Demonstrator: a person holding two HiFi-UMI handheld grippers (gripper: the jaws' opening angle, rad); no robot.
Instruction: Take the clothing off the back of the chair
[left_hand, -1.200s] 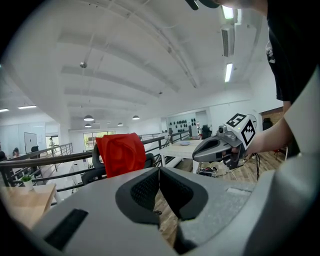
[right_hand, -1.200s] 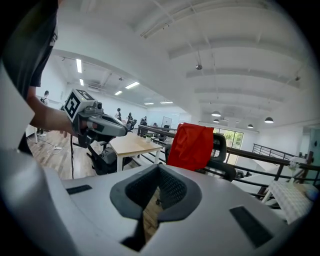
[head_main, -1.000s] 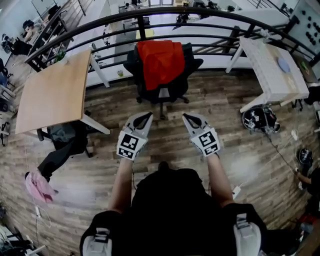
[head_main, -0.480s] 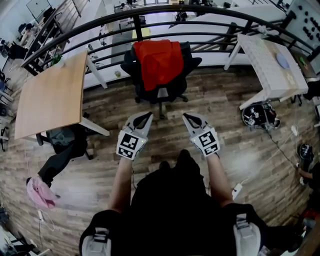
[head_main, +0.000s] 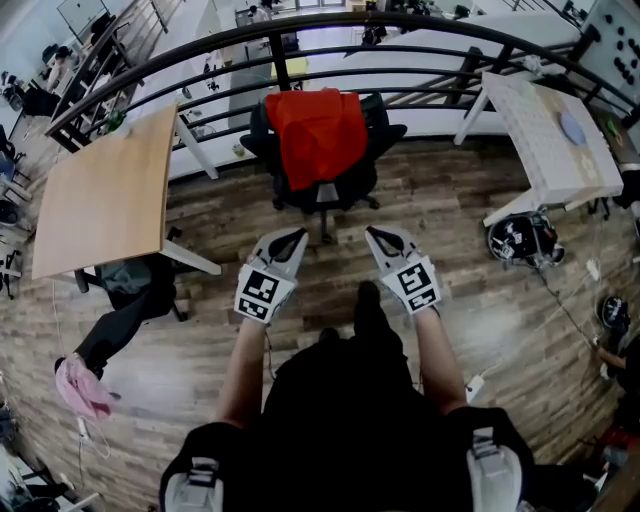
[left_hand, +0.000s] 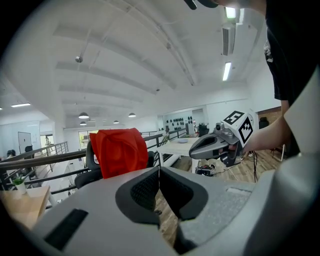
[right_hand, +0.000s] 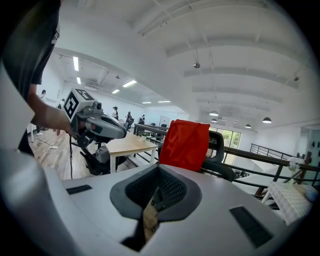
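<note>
A red garment (head_main: 320, 135) hangs draped over the back of a black office chair (head_main: 385, 140), which stands against the dark railing (head_main: 200, 48) between a wooden table (head_main: 100, 200) and a white table (head_main: 550, 130). The left gripper (head_main: 288, 238) and right gripper (head_main: 377, 236) are side by side short of the chair, both clenched on nothing.

A red garment (head_main: 322, 138) hangs draped over the backrest of the black office chair (head_main: 372, 135).
</note>
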